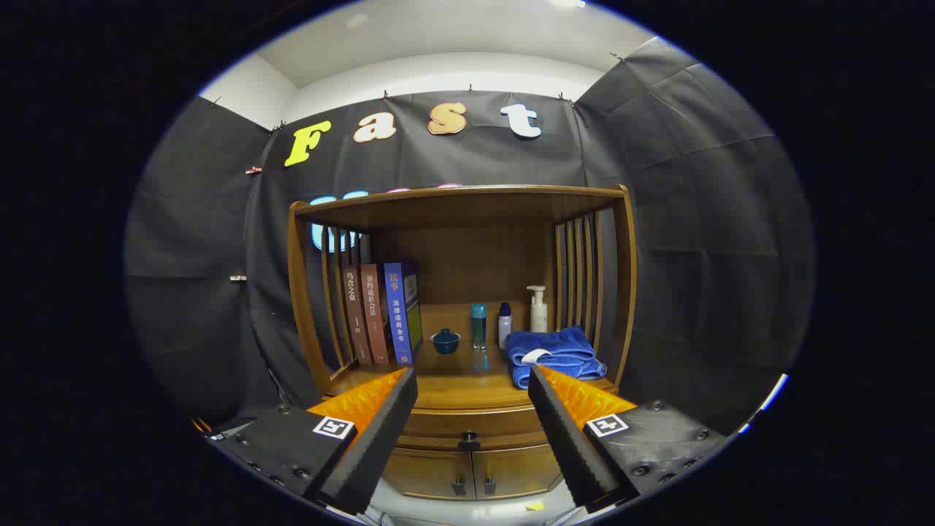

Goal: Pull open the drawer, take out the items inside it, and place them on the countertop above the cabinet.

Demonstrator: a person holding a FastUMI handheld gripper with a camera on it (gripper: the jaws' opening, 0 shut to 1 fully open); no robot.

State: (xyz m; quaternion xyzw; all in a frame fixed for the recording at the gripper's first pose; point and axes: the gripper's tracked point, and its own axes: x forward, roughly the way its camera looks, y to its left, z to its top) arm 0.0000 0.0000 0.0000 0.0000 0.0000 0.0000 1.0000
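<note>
The claw (473,405) hangs in front of a wooden cabinet (467,438) with its two foam-padded fingers (380,431) spread wide apart and nothing between them, well short of the woodwork. Seen through the gap between the fingers, the drawer (467,427) sits shut just under the tabletop (453,383), its small dark knob (468,440) centred on the front; what lies inside the drawer cannot be seen. Below the drawer are two lower doors (471,471), each with a small dark handle near the middle seam. The tabletop above carries a slatted wooden hutch (460,201) with a roof board, and several things stand under it. Toward the left slats, three books (380,314) stand upright side by side (two brown spines and one blue). Just to their right sits a small dark blue lidded cup (445,341), then a slim teal bottle (478,326), then a small white bottle with a dark cap (505,324), and behind that, nearer the back panel, a white pump bottle (538,308). A folded blue towel (555,356) lies by the right slats, just beyond the tip of the right-hand finger. A small yellow scrap (535,505) lies on the pale floor (467,511) below the cabinet doors.
</note>
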